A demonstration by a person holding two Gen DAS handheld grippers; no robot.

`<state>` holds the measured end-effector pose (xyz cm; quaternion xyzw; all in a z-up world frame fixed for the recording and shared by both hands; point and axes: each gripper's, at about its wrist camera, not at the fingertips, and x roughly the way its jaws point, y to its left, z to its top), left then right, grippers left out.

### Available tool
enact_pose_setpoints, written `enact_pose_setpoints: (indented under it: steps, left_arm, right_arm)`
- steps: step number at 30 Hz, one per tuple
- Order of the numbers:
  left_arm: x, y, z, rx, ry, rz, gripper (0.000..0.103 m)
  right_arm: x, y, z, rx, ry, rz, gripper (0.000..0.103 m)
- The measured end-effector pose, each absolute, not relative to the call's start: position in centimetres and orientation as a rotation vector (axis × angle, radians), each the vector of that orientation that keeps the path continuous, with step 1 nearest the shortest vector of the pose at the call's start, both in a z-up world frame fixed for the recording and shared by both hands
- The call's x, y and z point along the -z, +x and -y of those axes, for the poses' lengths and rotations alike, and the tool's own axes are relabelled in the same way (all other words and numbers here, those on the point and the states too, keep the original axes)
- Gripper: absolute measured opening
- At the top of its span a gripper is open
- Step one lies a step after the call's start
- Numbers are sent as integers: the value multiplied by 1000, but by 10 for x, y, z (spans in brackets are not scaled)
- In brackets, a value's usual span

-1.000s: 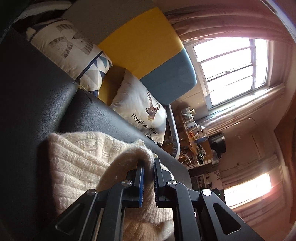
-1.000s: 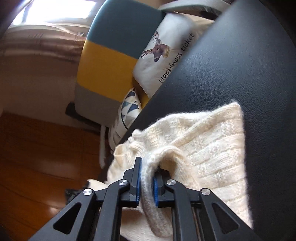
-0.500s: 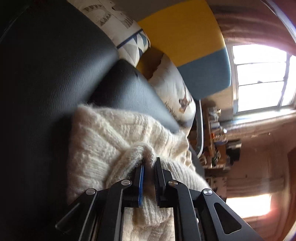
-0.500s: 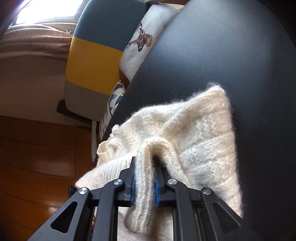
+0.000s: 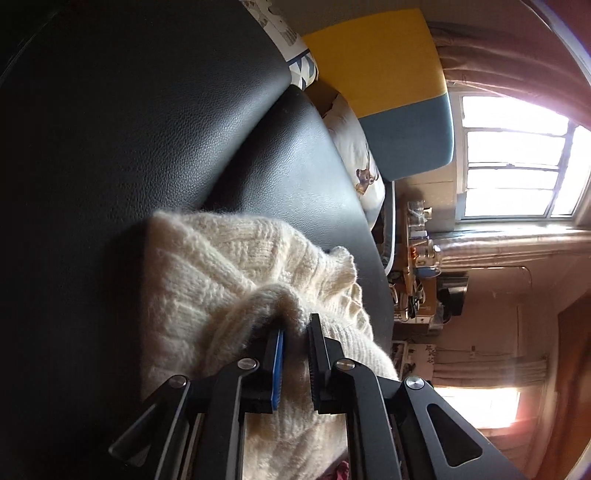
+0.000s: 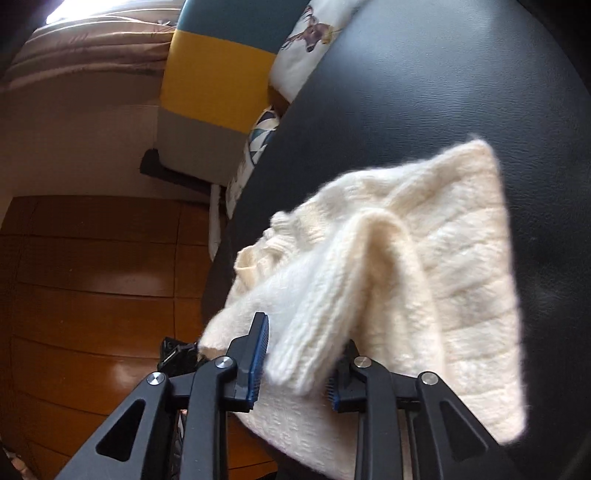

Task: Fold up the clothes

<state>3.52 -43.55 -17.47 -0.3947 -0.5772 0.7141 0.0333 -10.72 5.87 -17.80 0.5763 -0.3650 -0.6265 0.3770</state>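
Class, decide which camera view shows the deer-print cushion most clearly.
The right wrist view: the deer-print cushion shows its deer facing the camera, sharp and well lit. The left wrist view catches the cushion edge-on, with only part of the print.

Cream sweater [image 6: 461, 258]: chunky fuzzy knit, matt, on black grained leather-look seat [image 5: 184, 122].
Seat has a soft sheen w/ fine pebble texture. Sweater's ribbed and cable-patterned, hairy at the edges. Gripper fingers [image 6: 240, 354]: matt black hard plastic or metal, can't tell which, w/ shiny silver rivets and ridged blue pads. Floor [image 6: 92, 277]: glossy varnished wood boards, strong glare. Colour-block panel [image 6: 218, 77], yellow/teal/grey: matt woven cloth. Deer-print cushion [image 6: 306, 40]: smooth off-white fabric. Curtain [image 5: 498, 55]: brownish cloth w/ slight satin sheen.
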Motion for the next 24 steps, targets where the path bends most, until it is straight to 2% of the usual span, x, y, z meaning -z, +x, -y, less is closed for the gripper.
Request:
enact_pose_setpoints:
  steps: [5, 8, 12, 16, 20, 22, 24]
  left_arm:
    - [170, 31, 440, -2144, -1123, 1896, 10]
    - [177, 25, 448, -2078, -1037, 2039, 10]
    - [192, 18, 453, -1962, -961, 2218, 11]
    - [185, 15, 457, -1965, -960, 2204, 15]
    - [162, 23, 474, -2038, -884, 2159, 20]
    - [145, 34, 487, -2164, -888, 2083, 29]
    - [133, 44, 489, -2331, -996, 1904, 35]
  right_arm:
    - [177, -127, -55, 1585, 1389, 1092, 28]
    - [188, -139, -56, 1595, 1404, 1188, 29]
    - [188, -146, -48, 1615, 1431, 1192, 29]
    - [183, -140, -44, 1668, 1460, 1076, 29]
    - [159, -115, -41, 1806, 1431, 810, 29]
    - [147, -96, -31, 1816, 1397, 679, 29]
    - [138, -78, -17, 1820, 1377, 560, 29]
